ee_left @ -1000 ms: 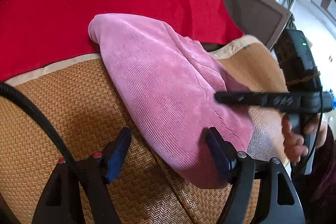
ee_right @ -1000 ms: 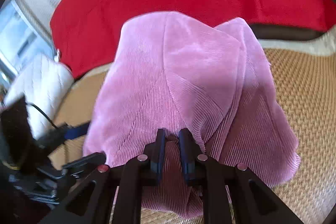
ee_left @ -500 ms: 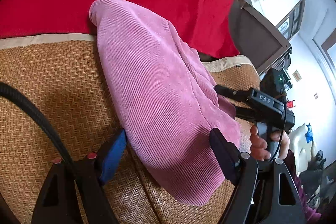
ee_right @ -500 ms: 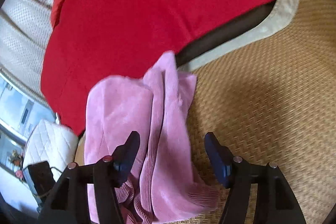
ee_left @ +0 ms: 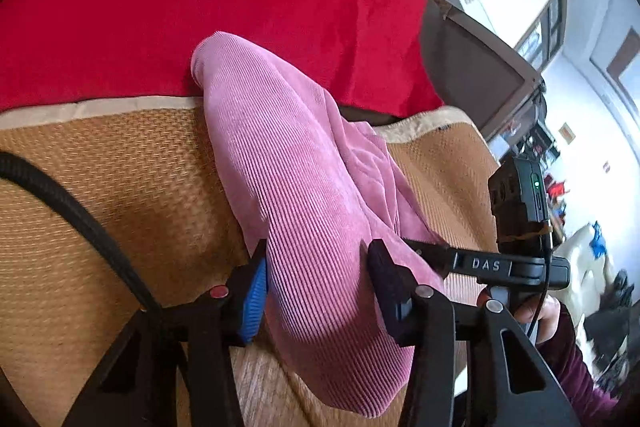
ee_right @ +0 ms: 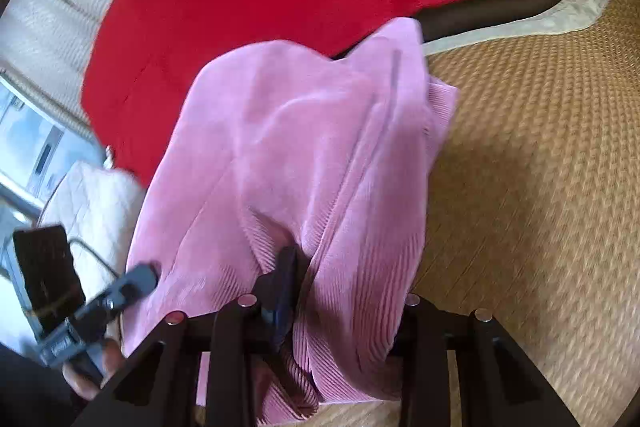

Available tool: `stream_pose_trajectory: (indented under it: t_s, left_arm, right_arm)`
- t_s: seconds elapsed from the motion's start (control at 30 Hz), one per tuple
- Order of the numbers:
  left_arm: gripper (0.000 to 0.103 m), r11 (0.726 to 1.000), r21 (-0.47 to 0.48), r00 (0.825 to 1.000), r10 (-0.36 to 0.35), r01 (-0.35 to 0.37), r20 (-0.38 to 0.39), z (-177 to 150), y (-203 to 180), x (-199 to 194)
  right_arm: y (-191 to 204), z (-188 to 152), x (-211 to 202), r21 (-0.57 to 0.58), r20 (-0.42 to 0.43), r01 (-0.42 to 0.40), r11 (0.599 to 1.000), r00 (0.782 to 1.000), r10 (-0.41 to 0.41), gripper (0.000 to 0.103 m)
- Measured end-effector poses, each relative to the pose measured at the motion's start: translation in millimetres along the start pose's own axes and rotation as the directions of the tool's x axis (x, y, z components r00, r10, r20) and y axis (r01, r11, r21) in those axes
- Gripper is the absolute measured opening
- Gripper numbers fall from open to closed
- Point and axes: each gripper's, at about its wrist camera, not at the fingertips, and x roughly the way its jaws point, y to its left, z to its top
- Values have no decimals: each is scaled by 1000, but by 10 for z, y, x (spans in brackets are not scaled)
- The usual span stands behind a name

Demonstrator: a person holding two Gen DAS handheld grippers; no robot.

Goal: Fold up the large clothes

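Garment (ee_left: 304, 211) looks soft, light, slippery; your left gripper (ee_left: 316, 279) straddles it spread, right gripper (ee_right: 344, 291) cannot tell; pinch its near hem.

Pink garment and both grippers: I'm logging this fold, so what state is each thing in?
Pink garment: bunched lengthwise on the woven mat, far end on the red blanket.
Left gripper: jaws around the garment's near end.
Right gripper: fabric between its jaws.
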Motion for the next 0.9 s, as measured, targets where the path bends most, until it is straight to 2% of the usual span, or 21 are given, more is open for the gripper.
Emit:
stream_pose_trajectory:
  t_s: [0.13, 0.2, 0.27, 0.33, 0.37, 0.4, 0.43, 0.53, 0.63, 0.67, 0.73, 0.77, 0.83, 0.9]
  left_arm:
    - [51, 996, 65, 997, 69, -67, -32, -253, -42, -288]
    - [57, 993, 66, 994, 101, -98, -49, -369, -4, -359]
    - [63, 987, 61, 987, 150, -147, -50, -421, 72, -358]
    - [65, 983, 37, 982, 179, -177, -64, -414, 156, -343]
    - [66, 983, 25, 981, 185, -183, -64, -404, 176, -353]
    - [67, 982, 20, 980, 189, -188, -62, -389, 178, -361]
    - [69, 980, 26, 978, 200, -199, -56, -376, 167, -358]
    - [74, 966, 65, 966, 254, -251, -52, -375, 48, -222]
    - [79, 943, 111, 947, 319, -314, -31, -412, -93, -128]
    - [80, 935, 118, 940, 339, -334, -27, -419, -127, -91]
    - [82, 929, 105, 933, 359, -356, -19, -435, -156, -12]
    - [84, 929, 93, 932, 361, -358, -18, -442, -143, 11]
    - [88, 934, 66, 935, 354, -352, -22, -458, -34, 39]
    - [90, 952, 19, 950, 307, -307, -49, -443, 52, 149]
  right_arm:
    - [222, -297, -7, -33, -36, -35, 999, 999, 34, 34]
    - [306, -442, 8, -53, -59, -55, 997, 997, 51, 35]
    - [344, -501, 20, -78, -69, -35, 996, 997, 29, 35]
    - [348, -471, -11, -66, -71, -33, 997, 997, 29, 39]
    - [314, -455, -136, -43, -72, -41, 998, 997, 38, 47]
    - [288, -419, -221, -24, -57, -45, 999, 997, 43, 54]
    - [279, -381, -311, -25, -33, -31, 999, 999, 30, 57]
    - [320, -243, -615, -33, 97, 27, 999, 995, -24, 57]
    - [535, -140, -780, -78, 201, 10, 997, 980, 6, 57]
    - [616, -99, -740, -94, 210, -2, 996, 977, 22, 57]
    - [853, -6, -561, -123, 208, -47, 991, 976, 72, 48]
    - [884, -9, -506, -127, 195, -61, 990, 977, 85, 34]
    - [936, 146, -229, -106, 161, -59, 993, 984, 75, 32]
    - [816, 231, 76, -64, 95, -69, 996, 993, 75, 32]
